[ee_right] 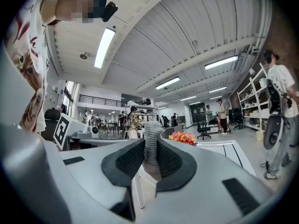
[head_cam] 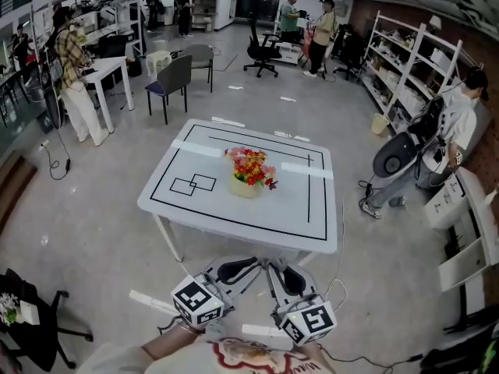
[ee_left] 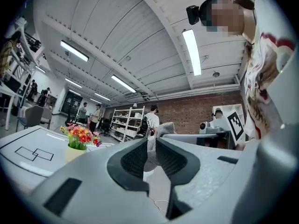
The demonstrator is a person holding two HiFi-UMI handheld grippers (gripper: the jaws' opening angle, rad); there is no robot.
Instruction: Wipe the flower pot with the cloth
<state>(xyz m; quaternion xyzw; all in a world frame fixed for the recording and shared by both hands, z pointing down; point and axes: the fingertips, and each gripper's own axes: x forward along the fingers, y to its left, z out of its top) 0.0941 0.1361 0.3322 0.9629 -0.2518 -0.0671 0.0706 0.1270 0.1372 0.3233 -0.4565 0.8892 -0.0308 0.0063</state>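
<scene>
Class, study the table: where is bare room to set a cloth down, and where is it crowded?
The table is mostly bare: the strip between the flower pot and the near edge, the right side up to the taped line, and the left part around the taped boxes. Only the centre, at the pot, is taken.

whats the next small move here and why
Probably carry the cloth forward over the table toward the flower pot. The right gripper is shut on it and the left gripper seems to pinch it too, but both hang close to the body, short of the table's near edge, with the pot mid-table.
</scene>
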